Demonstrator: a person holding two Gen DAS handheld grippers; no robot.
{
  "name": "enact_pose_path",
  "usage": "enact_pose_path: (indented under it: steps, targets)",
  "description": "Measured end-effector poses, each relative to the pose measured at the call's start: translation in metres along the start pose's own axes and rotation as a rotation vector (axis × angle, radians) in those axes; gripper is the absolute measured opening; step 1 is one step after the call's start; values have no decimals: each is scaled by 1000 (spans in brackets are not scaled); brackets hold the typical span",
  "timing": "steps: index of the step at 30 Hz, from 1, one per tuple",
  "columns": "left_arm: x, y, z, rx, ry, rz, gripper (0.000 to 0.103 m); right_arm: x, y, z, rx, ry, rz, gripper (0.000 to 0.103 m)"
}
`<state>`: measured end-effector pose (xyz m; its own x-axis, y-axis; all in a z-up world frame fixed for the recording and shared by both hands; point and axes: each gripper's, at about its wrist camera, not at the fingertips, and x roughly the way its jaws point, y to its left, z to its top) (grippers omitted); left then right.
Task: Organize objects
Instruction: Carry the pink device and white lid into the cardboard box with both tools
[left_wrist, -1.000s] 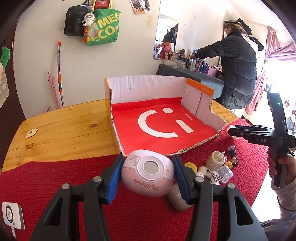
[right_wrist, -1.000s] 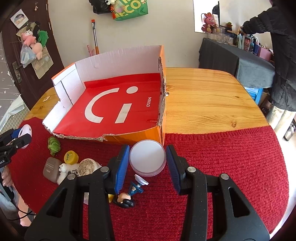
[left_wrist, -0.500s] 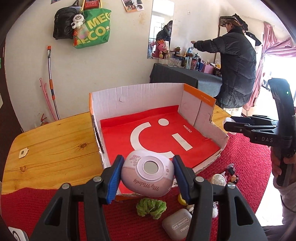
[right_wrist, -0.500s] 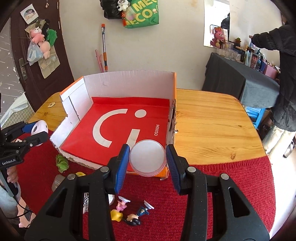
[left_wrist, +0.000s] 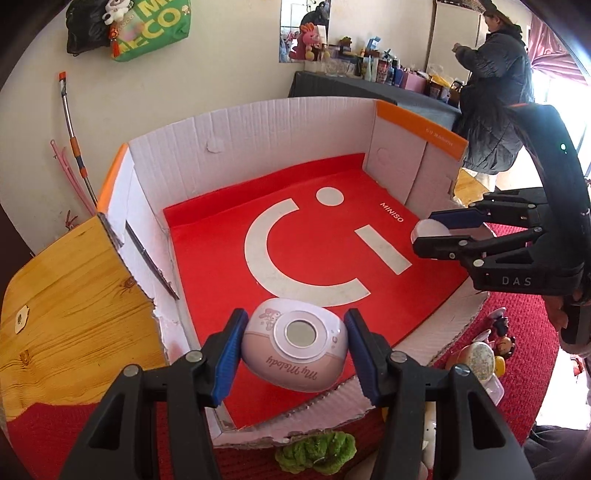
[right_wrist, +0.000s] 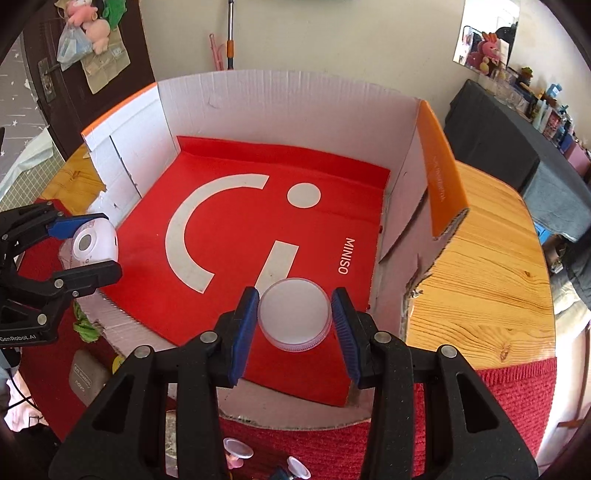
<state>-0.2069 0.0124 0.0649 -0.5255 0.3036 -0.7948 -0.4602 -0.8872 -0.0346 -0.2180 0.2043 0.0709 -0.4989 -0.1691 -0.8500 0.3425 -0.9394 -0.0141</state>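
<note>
My left gripper (left_wrist: 293, 350) is shut on a pink My Melody case (left_wrist: 295, 349) and holds it over the front left edge of the open cardboard box (left_wrist: 258, 125) with a red Miniso floor. My right gripper (right_wrist: 294, 319) is shut on a round white jar (right_wrist: 294, 314) and holds it over the box's front right part. The right gripper with the jar also shows in the left wrist view (left_wrist: 439, 230). The left gripper with the case also shows in the right wrist view (right_wrist: 90, 249).
The box stands on a wooden table (right_wrist: 480, 258) partly covered by a red knitted cloth (right_wrist: 517, 391). On the cloth in front of the box lie a green fuzzy thing (left_wrist: 316, 452), a grey case (right_wrist: 83, 376), small figurines (left_wrist: 504, 332) and a round container (left_wrist: 476, 356). A person (left_wrist: 495, 85) stands at a cluttered dresser behind.
Both grippers have moved forward from over the red cloth to over the box, each still holding its object. The box now fills both views.
</note>
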Motion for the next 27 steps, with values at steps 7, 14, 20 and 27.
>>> enact_pose_path:
  steps: [7, 14, 20, 27]
  targets:
    - [21, -1, -1, 38, 84, 5, 56, 18, 1, -1, -60, 64, -8, 39]
    - [23, -5, -5, 104, 95, 38, 56, 20, 7, -6, -138, 89, -40, 40]
    - [23, -4, -6, 110, 97, 40, 56, 19, 6, -9, -155, 93, -43, 40]
    - [26, 2, -6, 108, 94, 39, 56, 18, 5, -9, -157, 94, -44, 40]
